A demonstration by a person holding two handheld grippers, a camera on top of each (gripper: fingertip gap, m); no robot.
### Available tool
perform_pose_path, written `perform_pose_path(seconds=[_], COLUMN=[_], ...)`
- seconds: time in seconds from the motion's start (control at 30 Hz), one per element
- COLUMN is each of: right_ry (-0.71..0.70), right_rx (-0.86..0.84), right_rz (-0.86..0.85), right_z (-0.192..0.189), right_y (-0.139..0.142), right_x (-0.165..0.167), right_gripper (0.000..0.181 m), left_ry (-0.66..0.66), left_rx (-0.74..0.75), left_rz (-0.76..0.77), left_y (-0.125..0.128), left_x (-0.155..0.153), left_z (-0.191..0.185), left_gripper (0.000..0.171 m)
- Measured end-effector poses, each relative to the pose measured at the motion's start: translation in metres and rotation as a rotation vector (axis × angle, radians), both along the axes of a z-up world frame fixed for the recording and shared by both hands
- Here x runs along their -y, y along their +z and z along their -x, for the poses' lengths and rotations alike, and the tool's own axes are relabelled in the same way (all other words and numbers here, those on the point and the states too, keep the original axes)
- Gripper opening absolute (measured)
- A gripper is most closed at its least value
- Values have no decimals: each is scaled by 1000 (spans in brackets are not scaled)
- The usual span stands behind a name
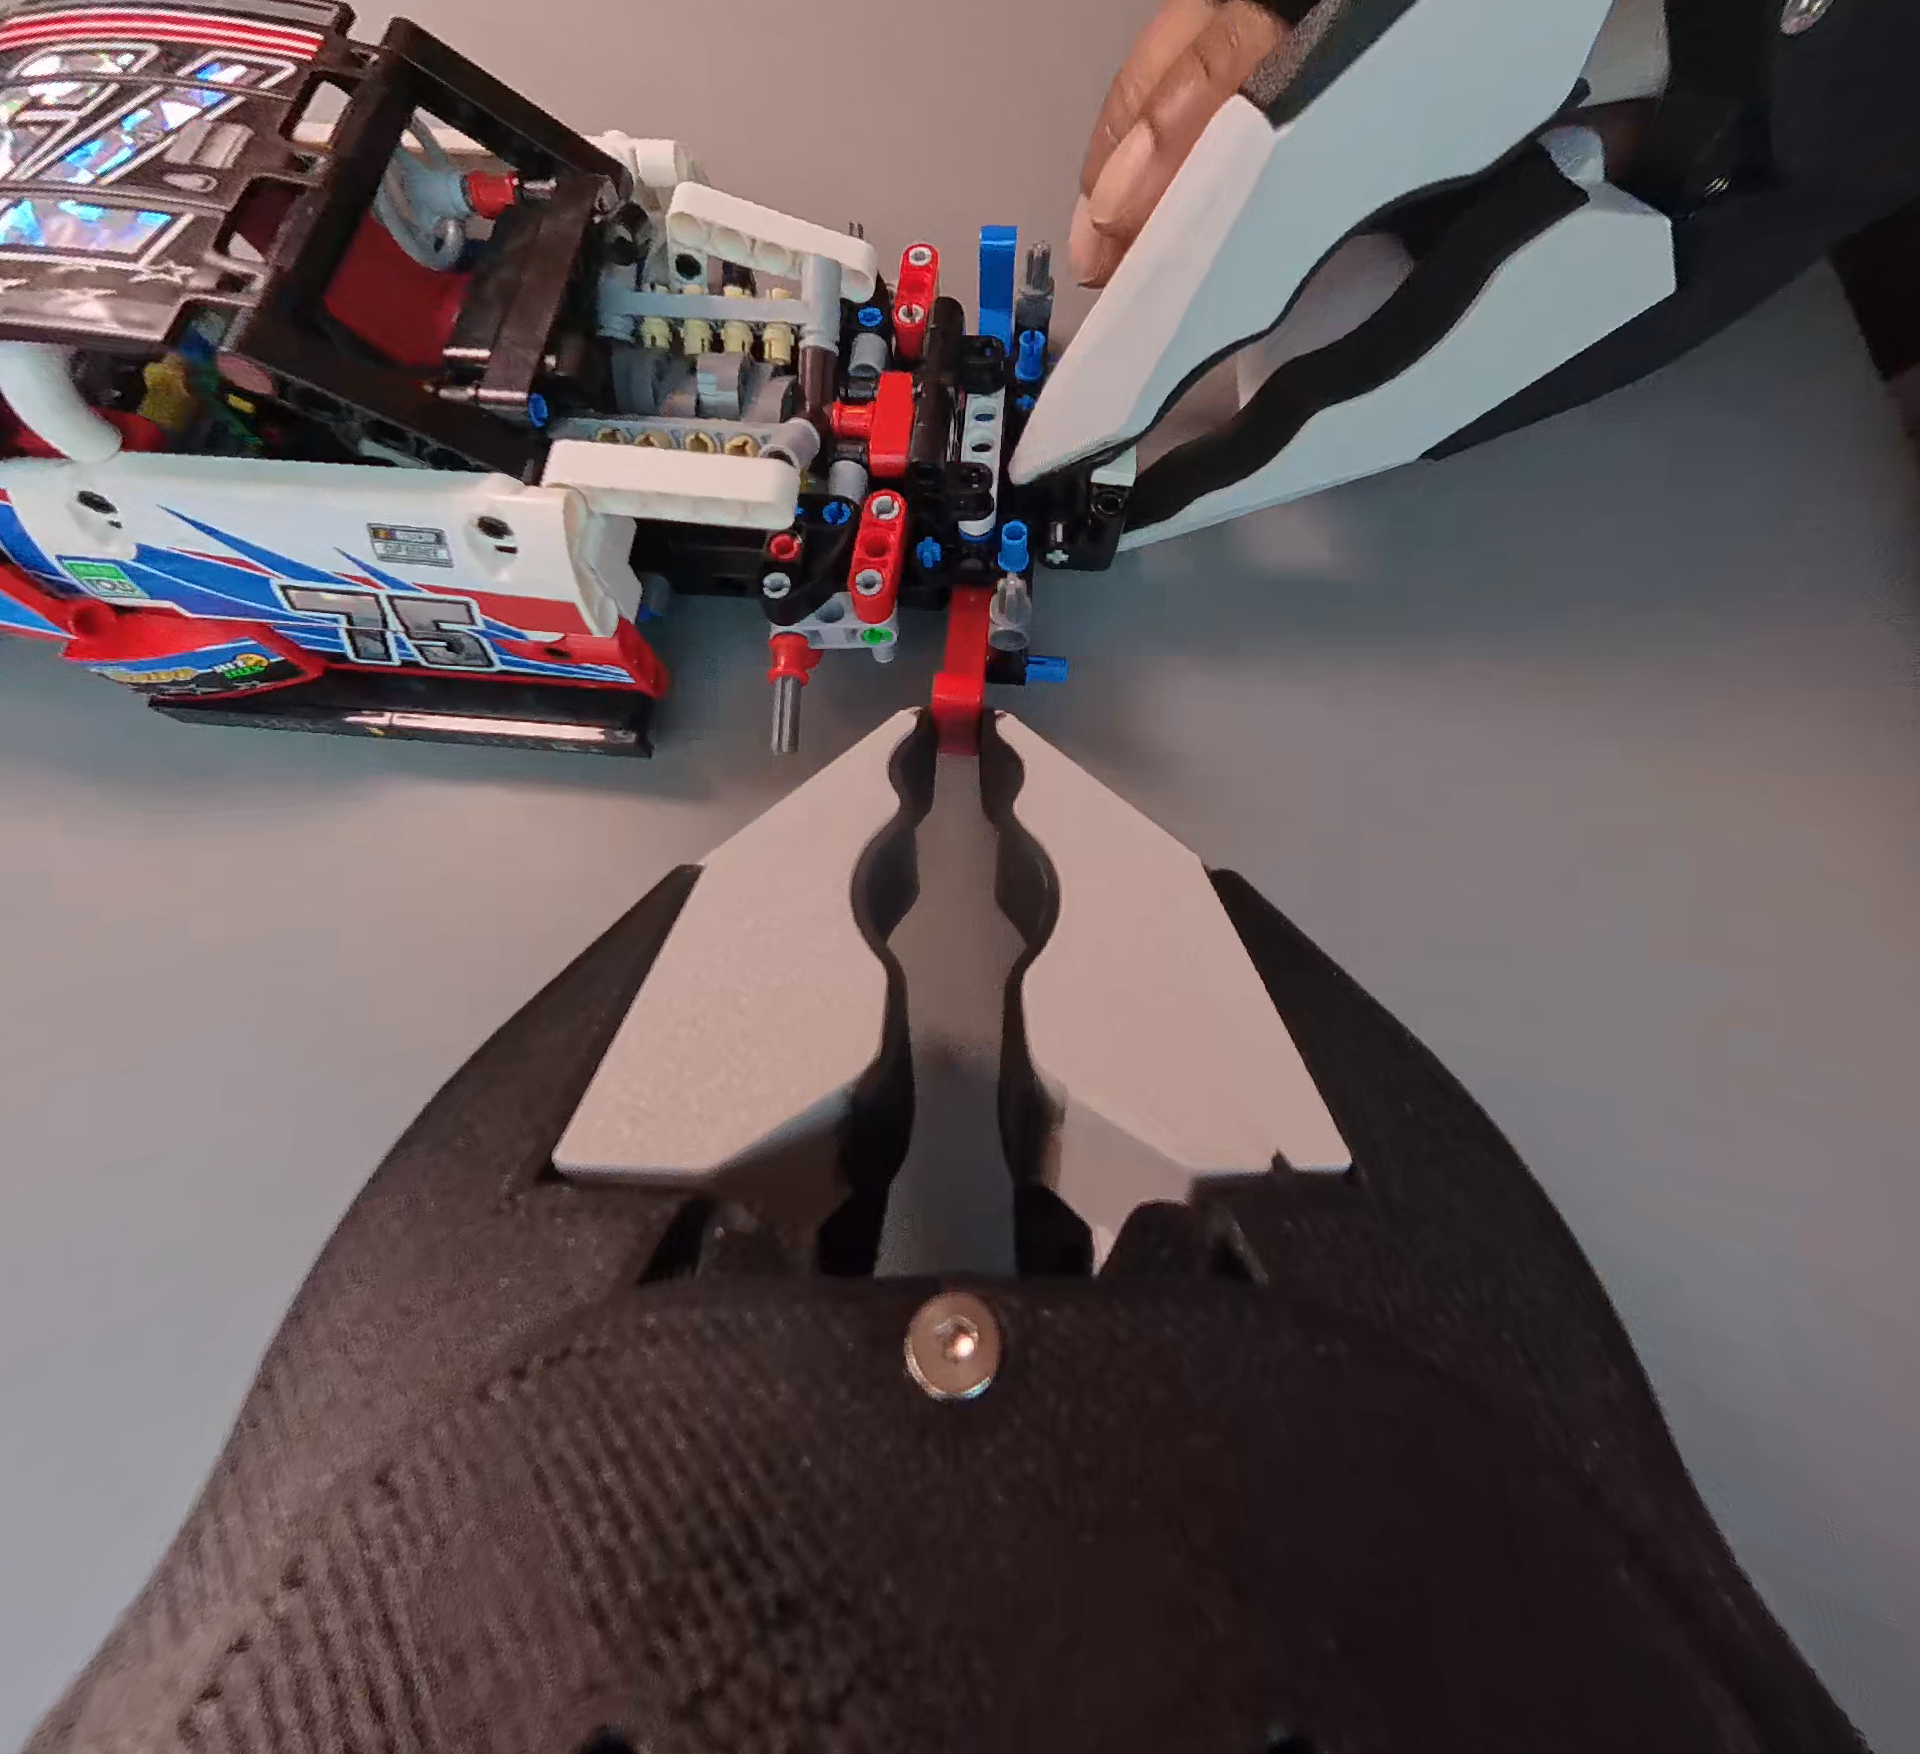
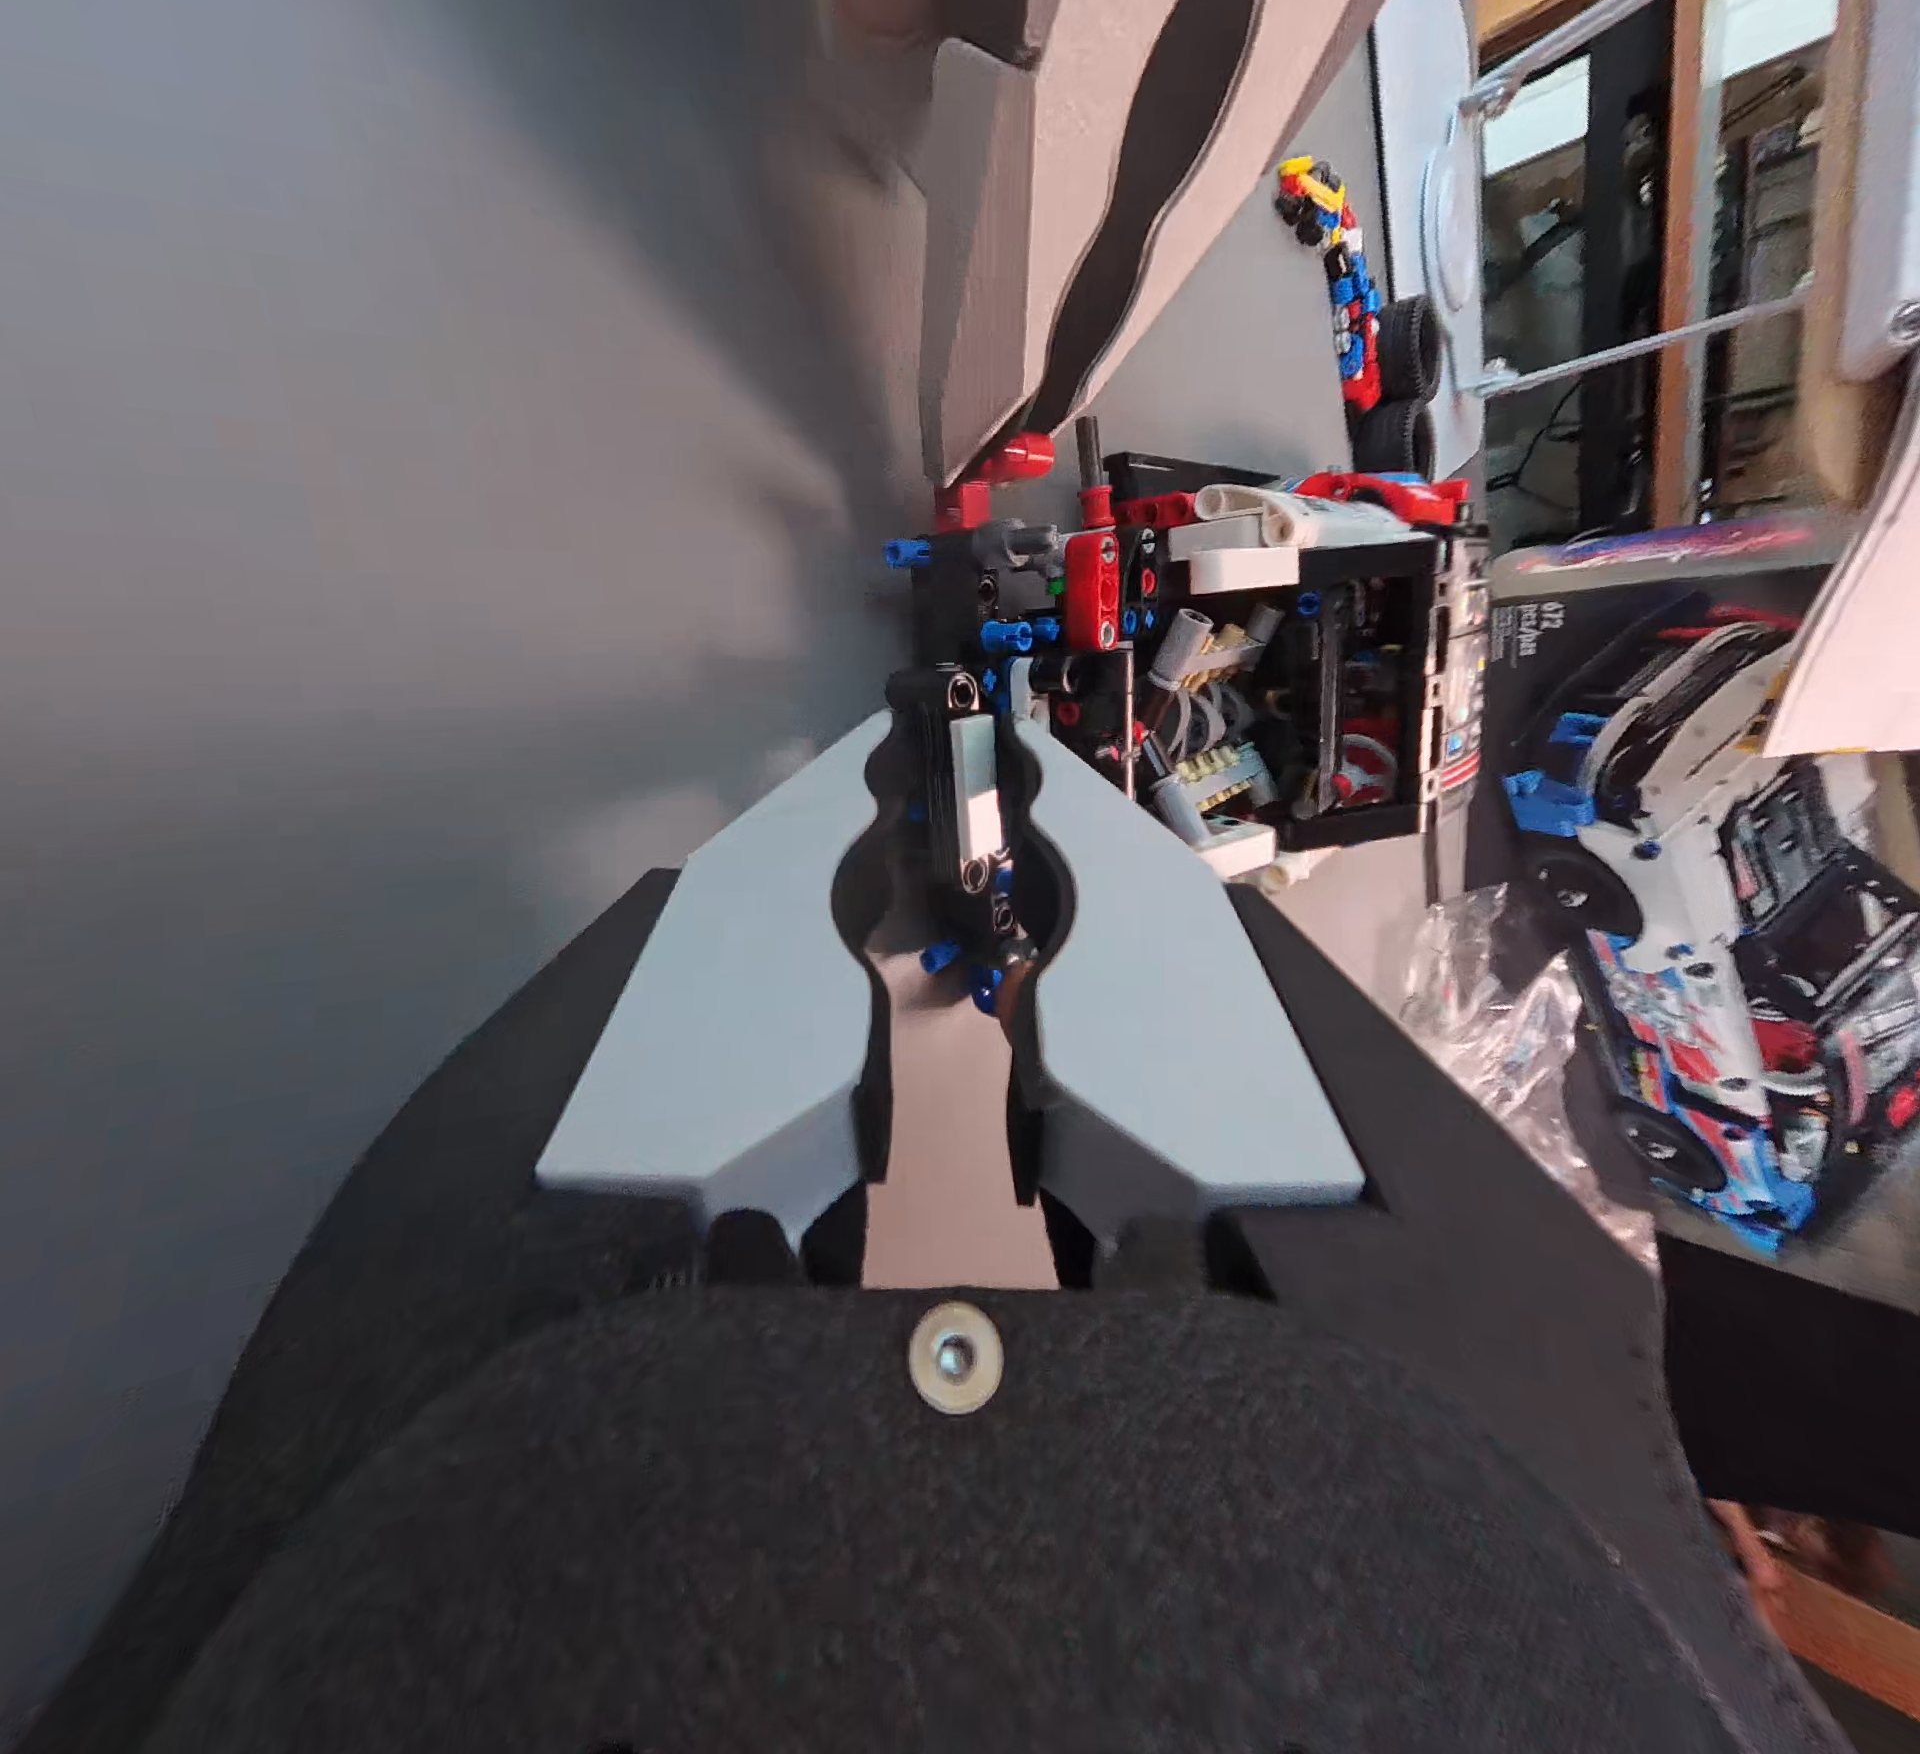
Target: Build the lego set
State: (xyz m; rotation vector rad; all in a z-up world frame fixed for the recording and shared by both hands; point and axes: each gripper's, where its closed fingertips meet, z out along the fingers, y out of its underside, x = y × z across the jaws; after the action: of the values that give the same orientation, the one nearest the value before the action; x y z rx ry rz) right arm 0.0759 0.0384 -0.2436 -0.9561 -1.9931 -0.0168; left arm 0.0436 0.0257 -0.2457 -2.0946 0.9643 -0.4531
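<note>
**A:** How far along is the car [image 1: 343, 416]?

**B:** Well past half, I'd judge. Roof, stickered side panel and engine block are on. The front frame is bare: black beams, red connectors, blue pins showing. No wheels fitted; tyres [image 2: 1403, 374] and loose parts [image 2: 1335, 270] lie near the desk's far edge, beside the box [image 2: 1714, 873].

**A:** And the grippers?

**B:** The left gripper [image 1: 958, 730] is pinched narrow on a red piece [image 1: 961, 665] jutting from the frame's side. The right gripper [image 2: 956, 769] is clamped on the black-and-white beam [image 2: 961, 800] at the front end.

**A:** Textures?

**B:** Glossy hard plastic, holed beams, a holographic roof sticker. The desk [image 1: 1455, 769] is matte grey. Fingers [image 1: 758, 956] are smooth grey with wavy black inner pads.
</note>
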Motion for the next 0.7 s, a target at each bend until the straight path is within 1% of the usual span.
perform_pose_path(seconds=[0.07,0.13,0.23,0.3,0.37,0.43,0.47,0.5,0.57,0.6,0.63,0.67,0.7], right_ry=[32,67,121,146,169,209,226,241,272,286,296,305,314], right_rx=[-38,-94,-157,-180,-185,-173,-159,-138,-82,-62,-48,-36,-27], right_rz=[-13,48,124,182,235,283,299,313,333,336,343,353,360], right_z=[-3,-9,-19,-25,-29,-31,-32,-33,-34,-34,-34,-34,-34], right_y=[10,28,56,72,87,104,112,120,131,136,140,145,149], right_x=[0,1,-2,-5,-8,-8,-9,-10,-11,-12,-12,-12,-12], right_gripper=[14,15,16,16,16,16,16,16,16,16,16,16,16], left_ry=[12,4,-15,-44,-55,-21,0,14,11,7,8,16,21], left_rx=[44,99,148,168,172,105,50,-16,-142,-163,-169,-177,-191], left_rz=[-19,-56,-166,-258,-386,-527,-582,-630,-695,-717,-752,-796,-834], left_y=[10,27,54,71,87,96,96,94,86,83,85,88,90], left_x=[1,2,0,-1,-5,-17,-24,-34,-58,-70,-83,-95,-106], left_z=[-5,-11,-22,-28,-24,-7,2,9,14,11,7,5,3], left_gripper=[6,7,10,18,29,44,56,70,91,97,101,100,95])
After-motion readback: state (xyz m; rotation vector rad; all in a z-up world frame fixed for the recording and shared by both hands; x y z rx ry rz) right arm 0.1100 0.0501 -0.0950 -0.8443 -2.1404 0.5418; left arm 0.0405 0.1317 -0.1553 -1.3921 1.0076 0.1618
